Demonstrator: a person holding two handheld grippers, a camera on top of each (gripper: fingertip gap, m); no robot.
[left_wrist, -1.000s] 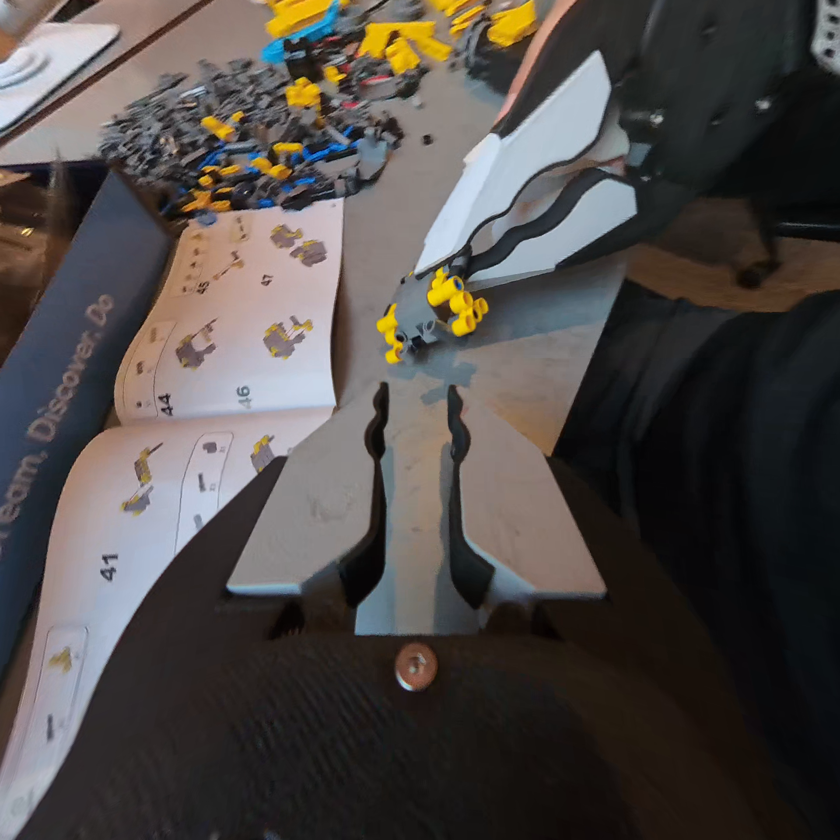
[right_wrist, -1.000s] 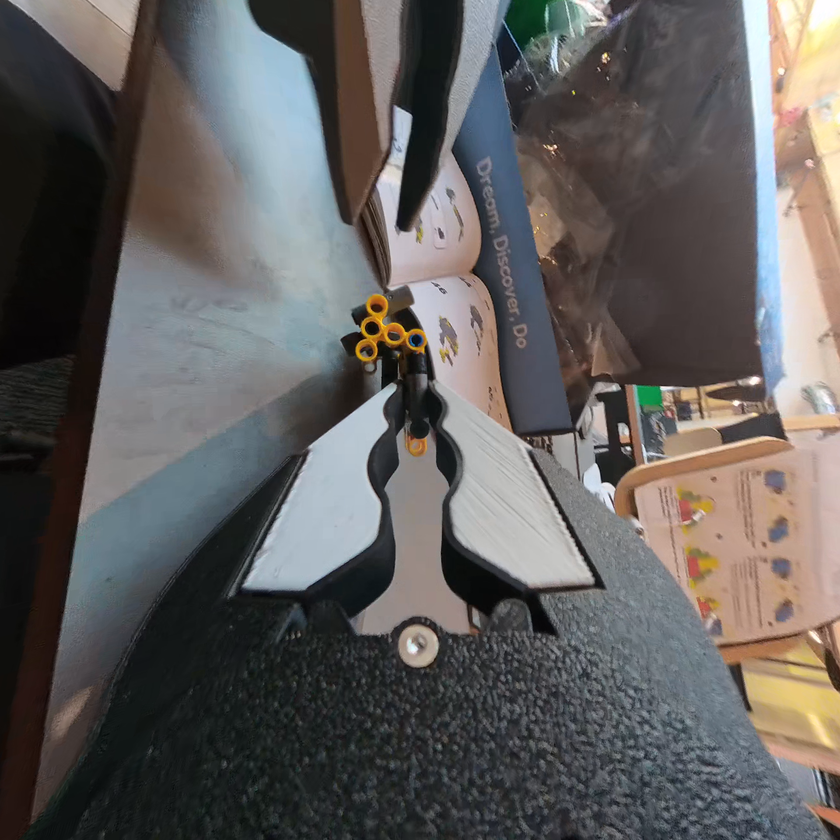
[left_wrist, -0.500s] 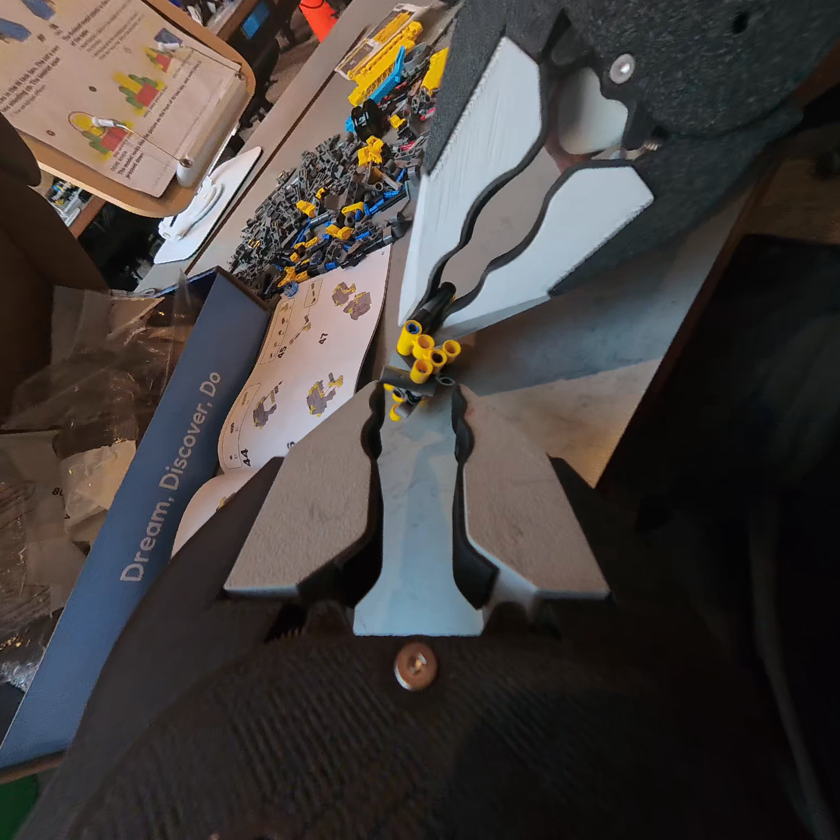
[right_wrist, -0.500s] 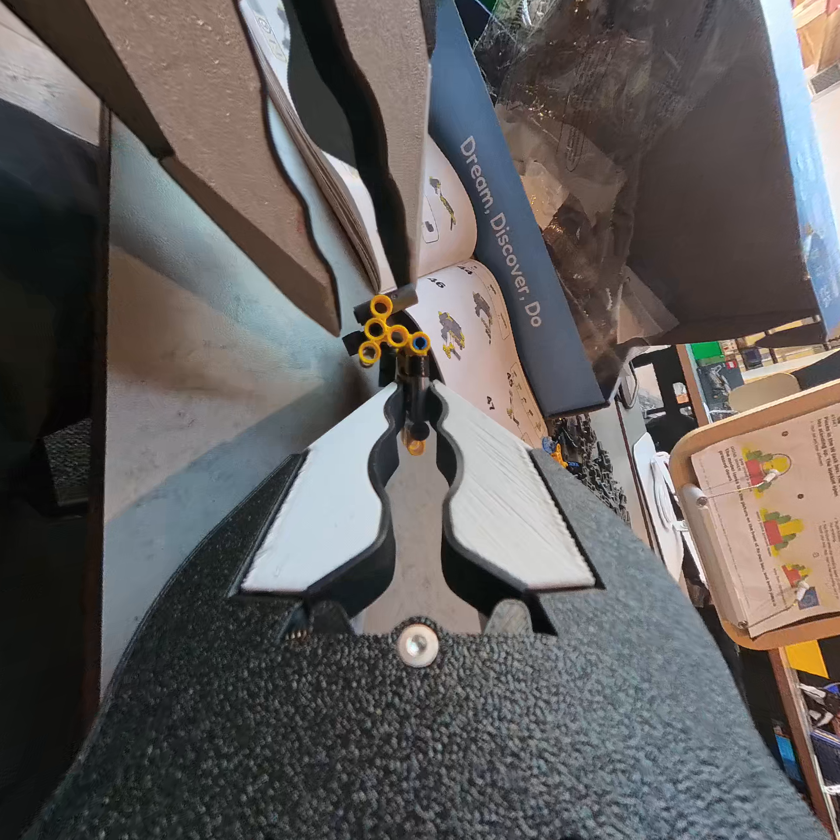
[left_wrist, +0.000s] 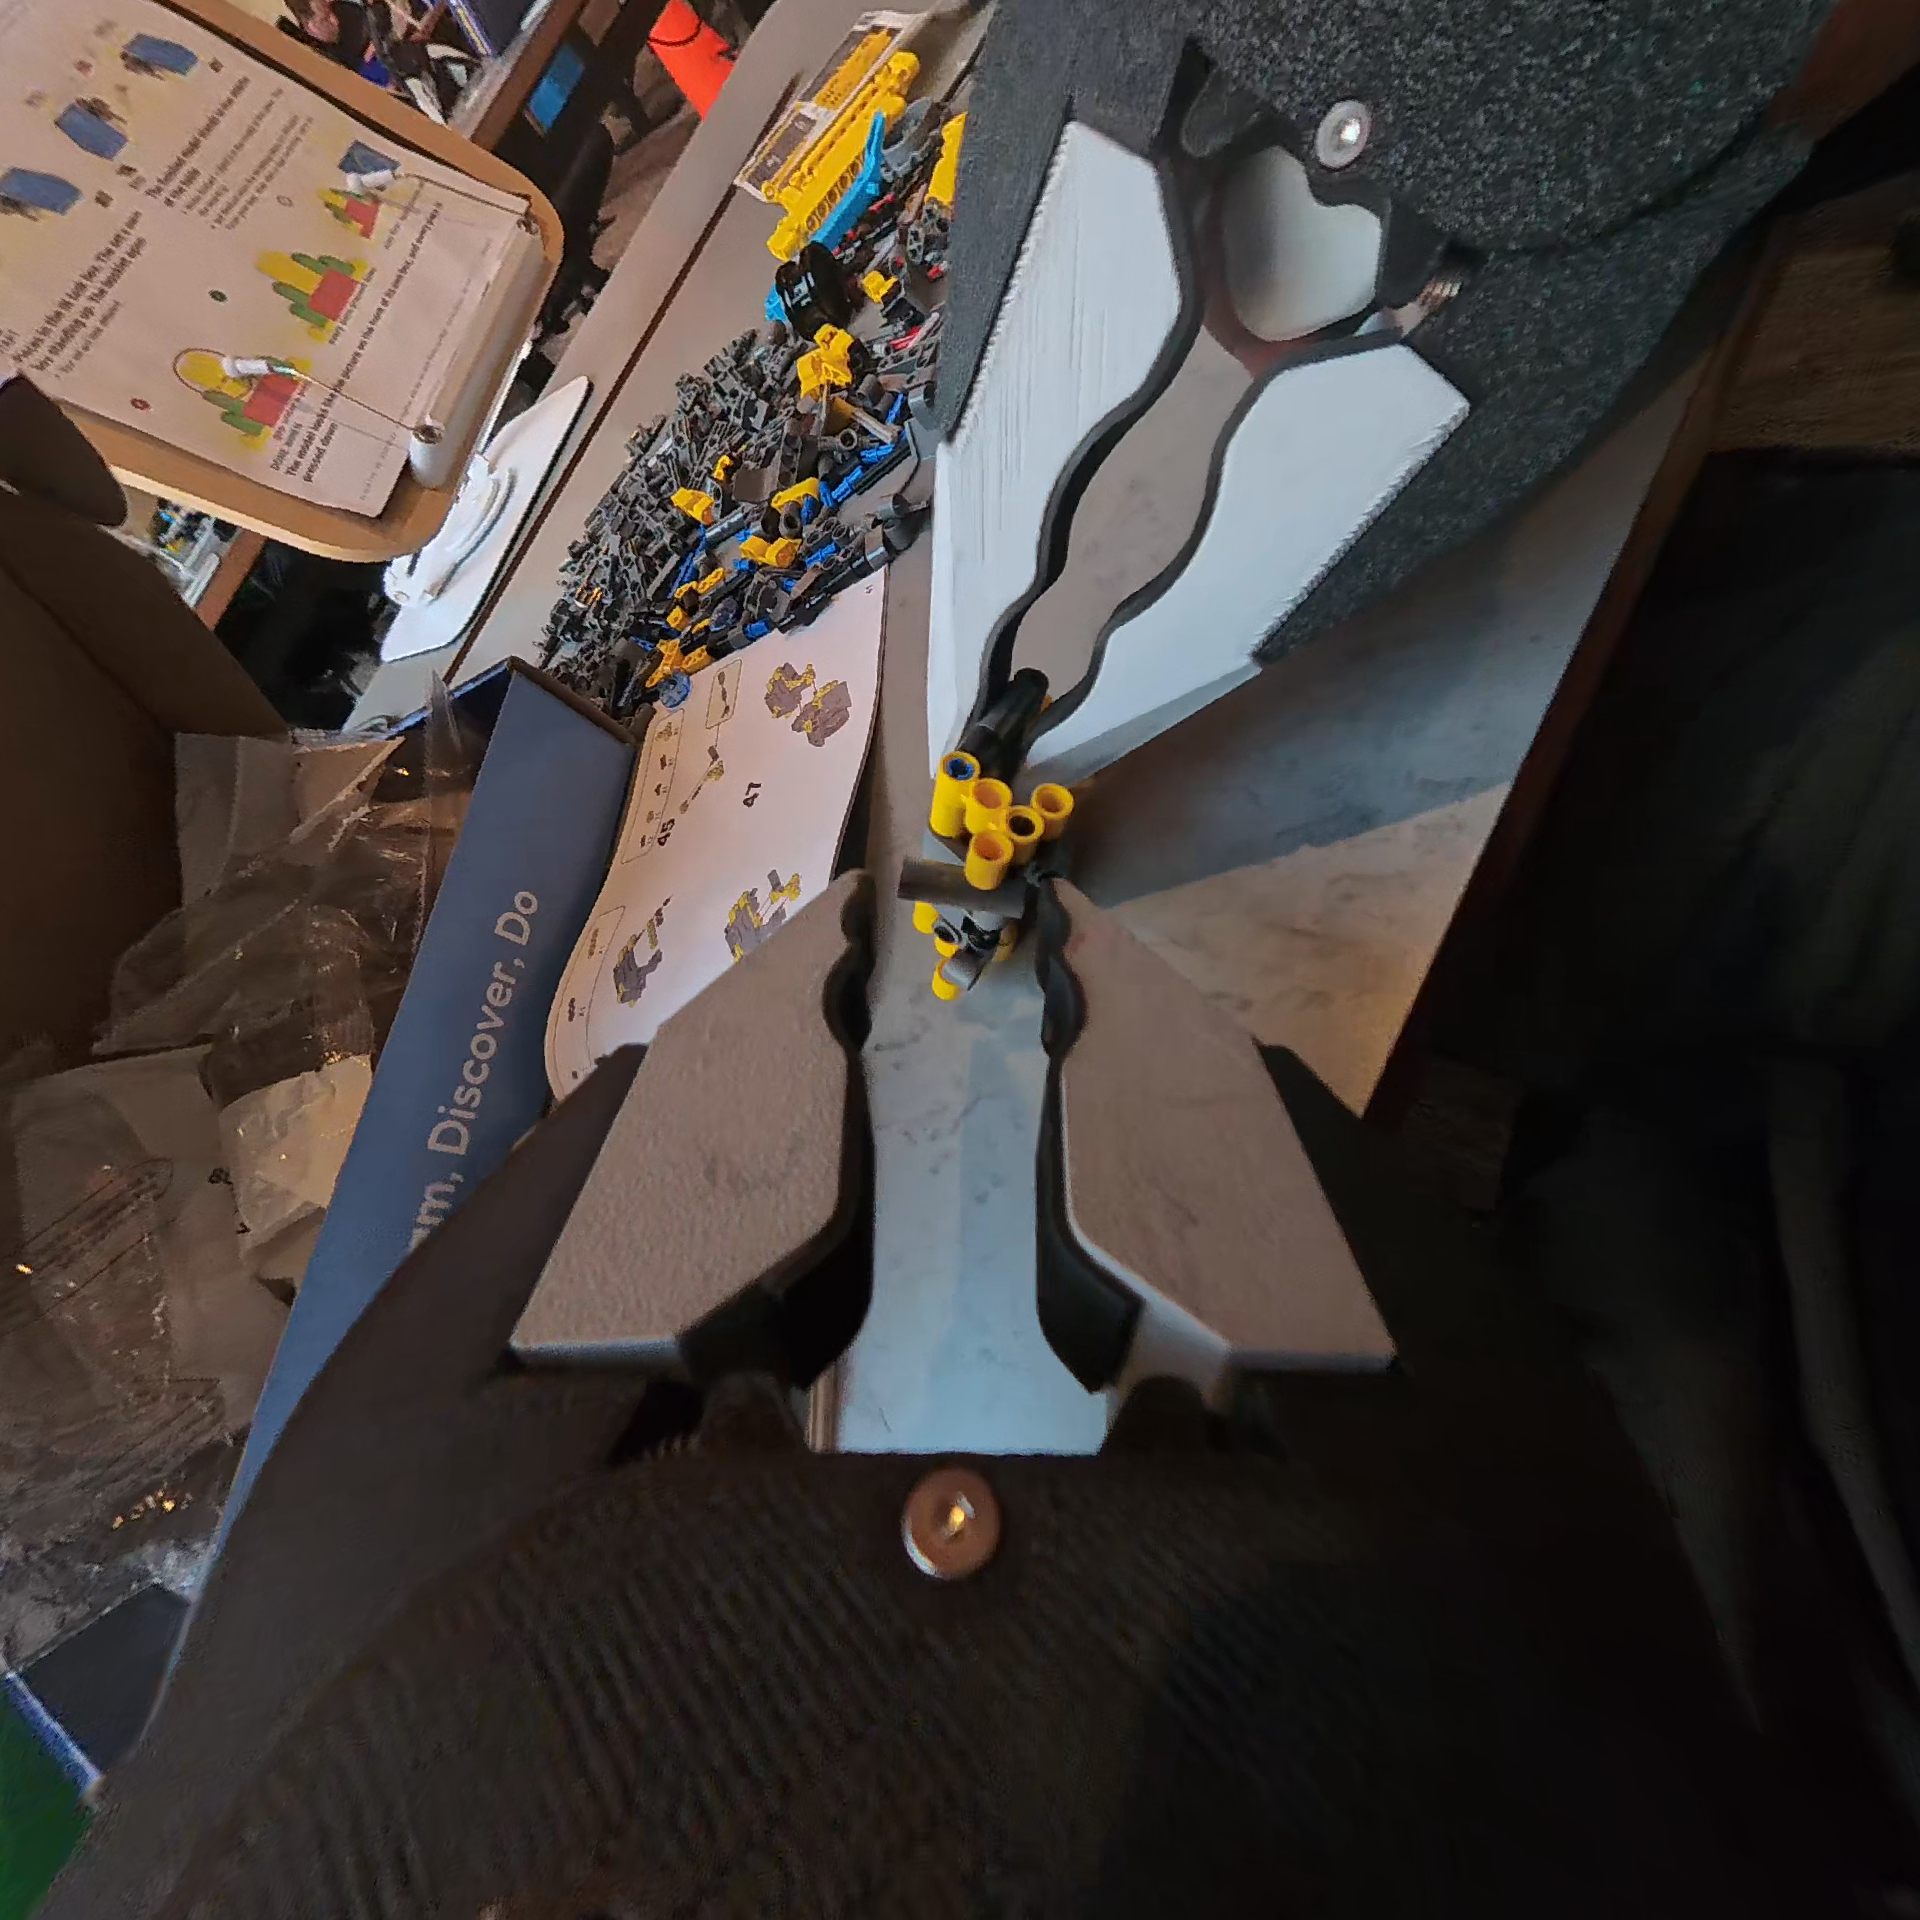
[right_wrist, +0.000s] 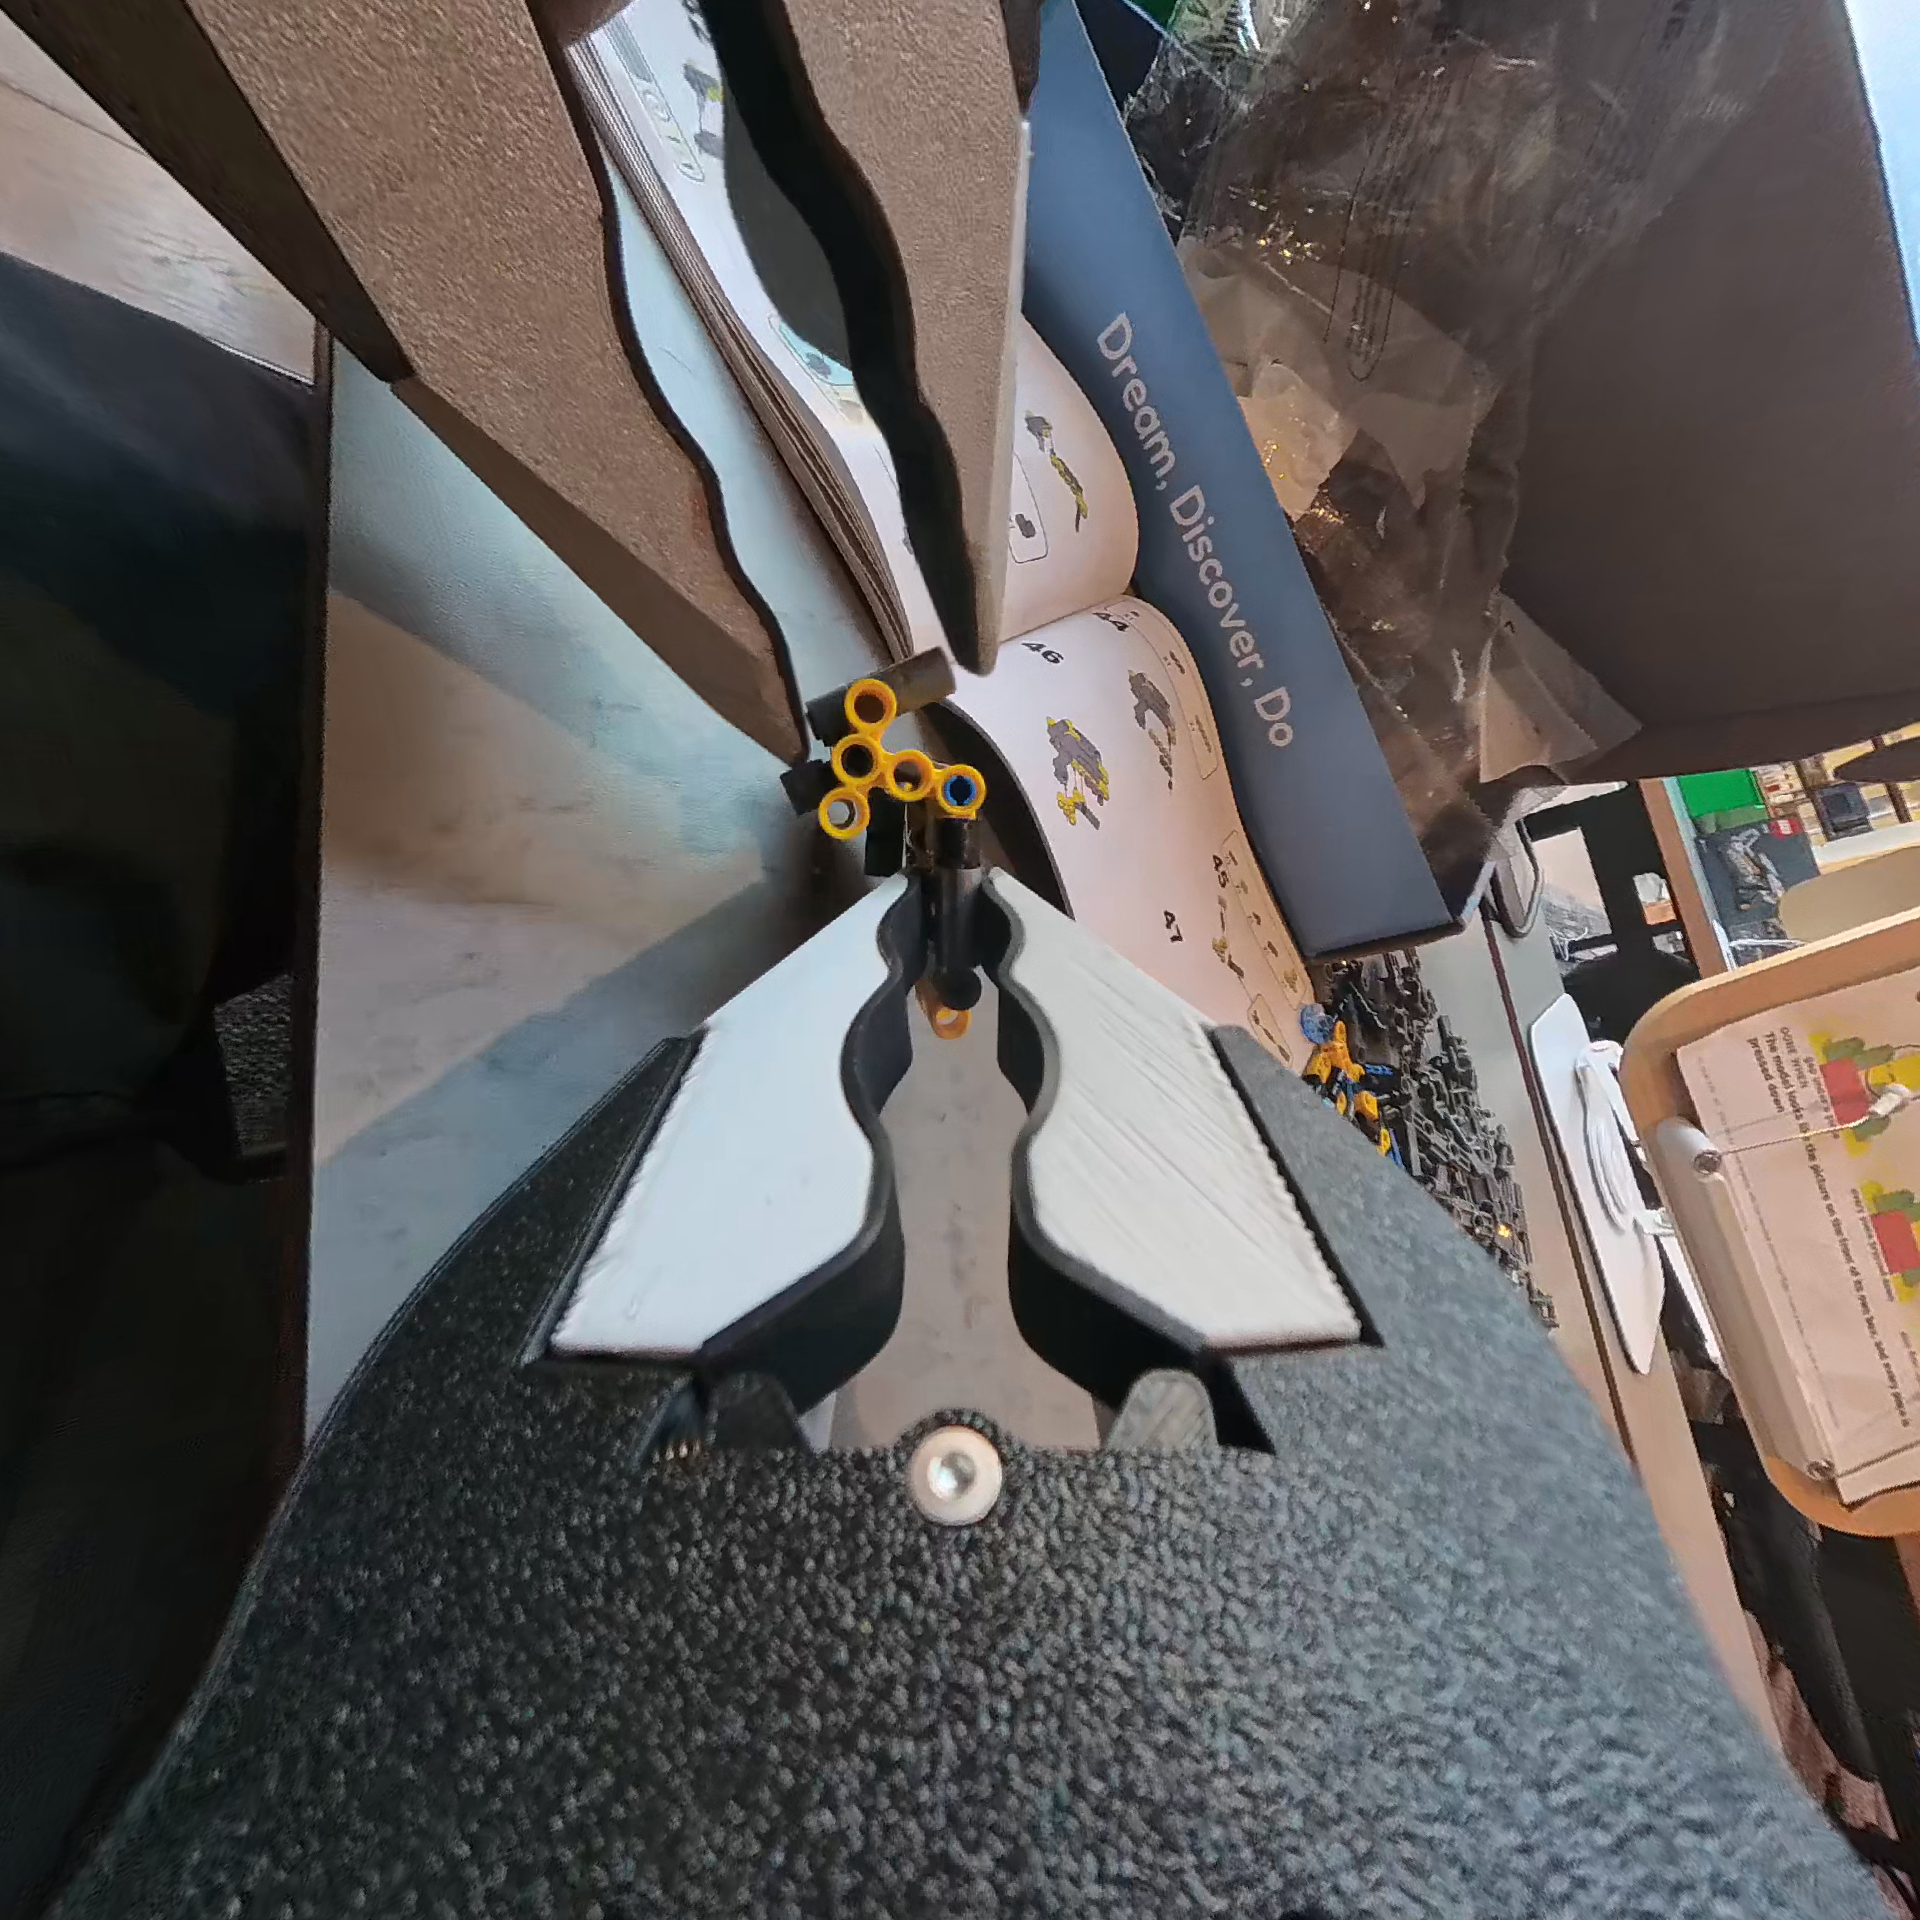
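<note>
A small assembly of yellow, grey and black building parts (left_wrist: 987, 831) hangs over the grey table (left_wrist: 1299, 883) between my two grippers. My right gripper (right_wrist: 948, 896), with white fingers, is shut on the assembly's black pin (right_wrist: 951, 914); the yellow rings (right_wrist: 883, 769) stick out past its tips. It also shows in the left wrist view (left_wrist: 997, 743). My left gripper (left_wrist: 956, 914), with grey fingers, is open. Its tips flank the assembly's lower end, and the right fingertip (left_wrist: 1049, 935) is at or very near the parts. In the right wrist view the left gripper (right_wrist: 883, 696) comes in from above.
An open instruction booklet (left_wrist: 748, 790) lies beside a dark blue box wall (left_wrist: 468, 1018). A pile of loose parts (left_wrist: 748, 520) and a yellow and blue part-built model (left_wrist: 852, 135) lie farther off. Plastic bags (left_wrist: 156, 1143) fill the box. The table edge (left_wrist: 1558, 727) is at right. My two grippers' fingertips are within a few centimetres of each other.
My left gripper has moved up to the assembly, so its tips now flank the lower end. My right gripper has kept its hold on the black pin and tilted.
</note>
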